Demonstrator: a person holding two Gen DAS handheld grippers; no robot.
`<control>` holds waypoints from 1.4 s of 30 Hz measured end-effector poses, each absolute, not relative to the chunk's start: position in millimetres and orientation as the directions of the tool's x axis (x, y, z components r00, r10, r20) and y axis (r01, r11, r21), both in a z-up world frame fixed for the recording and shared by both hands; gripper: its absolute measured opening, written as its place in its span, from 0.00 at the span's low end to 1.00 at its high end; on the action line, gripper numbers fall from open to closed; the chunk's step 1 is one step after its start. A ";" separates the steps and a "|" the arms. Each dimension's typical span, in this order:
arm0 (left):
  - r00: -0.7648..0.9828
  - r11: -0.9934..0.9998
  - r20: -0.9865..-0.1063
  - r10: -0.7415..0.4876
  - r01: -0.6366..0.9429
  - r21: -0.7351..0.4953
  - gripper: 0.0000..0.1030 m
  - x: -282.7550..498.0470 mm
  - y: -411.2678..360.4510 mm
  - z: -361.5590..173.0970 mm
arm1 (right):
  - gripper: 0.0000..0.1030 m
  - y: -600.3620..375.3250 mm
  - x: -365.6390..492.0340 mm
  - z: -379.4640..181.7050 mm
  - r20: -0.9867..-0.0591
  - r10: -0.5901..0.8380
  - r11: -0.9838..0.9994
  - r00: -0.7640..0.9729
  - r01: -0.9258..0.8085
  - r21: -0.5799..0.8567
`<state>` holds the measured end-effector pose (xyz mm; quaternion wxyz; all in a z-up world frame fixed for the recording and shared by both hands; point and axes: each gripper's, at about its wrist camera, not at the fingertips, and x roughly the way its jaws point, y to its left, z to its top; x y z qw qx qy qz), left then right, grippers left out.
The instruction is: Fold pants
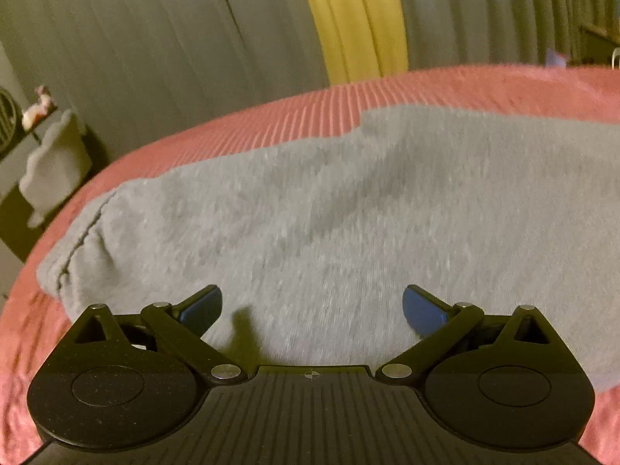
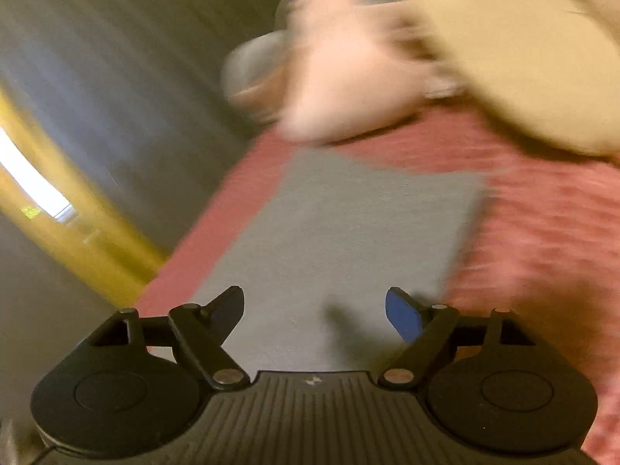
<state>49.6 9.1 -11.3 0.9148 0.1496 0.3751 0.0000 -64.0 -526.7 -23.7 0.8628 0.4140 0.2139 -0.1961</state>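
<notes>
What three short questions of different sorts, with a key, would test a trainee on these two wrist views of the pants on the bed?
1. True or false: the left claw grips the grey pants.
2. What colour is the bedspread under the pants?
3. Pick one: in the right wrist view, beyond the right claw, the pants lie A) in a flat rectangle, B) in a crumpled heap.

Key: 1. False, both claws stand open and empty. 2. Pink-red. 3. A.
</notes>
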 end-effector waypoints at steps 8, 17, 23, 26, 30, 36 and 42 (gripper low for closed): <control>0.659 0.965 -0.711 0.246 -0.095 0.247 0.99 92.7 61.0 -18.8 | 0.96 -523.3 -13.4 -63.1 -0.625 0.148 0.528 0.766 0.473 0.705; 0.598 0.880 -0.657 0.460 -0.408 0.244 0.84 108.6 131.4 -13.3 | 0.96 -512.2 -5.3 -58.1 -0.668 0.109 0.594 0.736 0.491 0.637; 0.774 0.948 -0.576 0.263 -0.098 0.301 0.93 80.4 62.2 -0.6 | 0.96 -497.7 6.9 -51.3 -0.735 0.066 0.688 0.675 0.503 0.523; 0.778 0.964 -0.625 0.060 0.117 0.238 0.95 70.0 38.6 -2.9 | 0.96 -496.4 9.5 -50.1 -0.747 0.058 0.704 0.662 0.503 0.501; 0.709 0.929 -0.697 0.105 0.180 0.323 1.00 79.3 32.0 -30.2 | 0.96 -493.6 10.9 -47.8 -0.759 0.054 0.723 0.649 0.499 0.478; 0.674 0.968 -0.708 0.208 -0.037 0.248 1.00 94.1 61.2 -21.6 | 0.96 -495.1 12.8 -48.8 -0.758 0.063 0.725 0.649 0.492 0.482; 0.617 0.946 -0.717 0.324 -0.196 0.258 1.00 99.0 86.9 -18.7 | 0.96 -498.1 12.4 -49.8 -0.751 0.080 0.713 0.656 0.489 0.503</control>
